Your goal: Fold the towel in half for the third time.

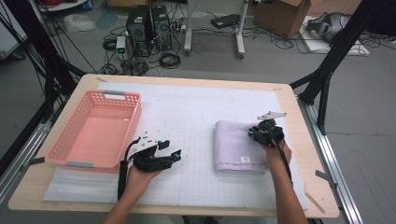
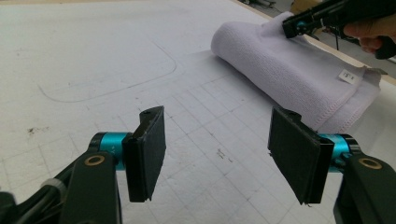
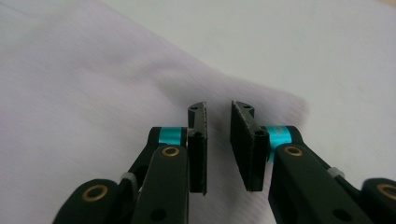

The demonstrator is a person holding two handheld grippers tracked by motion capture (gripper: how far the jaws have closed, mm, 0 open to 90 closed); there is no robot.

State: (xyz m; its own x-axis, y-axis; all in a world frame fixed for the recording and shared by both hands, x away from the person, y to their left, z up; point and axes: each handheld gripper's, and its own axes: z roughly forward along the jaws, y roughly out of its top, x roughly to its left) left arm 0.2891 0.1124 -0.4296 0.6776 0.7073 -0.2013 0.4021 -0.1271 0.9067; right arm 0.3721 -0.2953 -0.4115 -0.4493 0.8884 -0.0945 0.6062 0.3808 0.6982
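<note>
folded lilac towel (image 1: pixel 239 147) near right edge of table (image 1: pixel 299 154), thick, plush, rounded fold toward centre, small white label at near corner. right gripper (image 1: pixel 259 133) over towel's far right part, jaws narrowly apart, nothing clamped. left gripper (image 1: pixel 170 150) left of towel, jaws wide apart, empty. pink basket (image 1: pixel 93 128) by left edge.

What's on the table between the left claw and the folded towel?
Nothing: between the left claw and the towel is bare white gridded mat, as seen in the high view.
</note>
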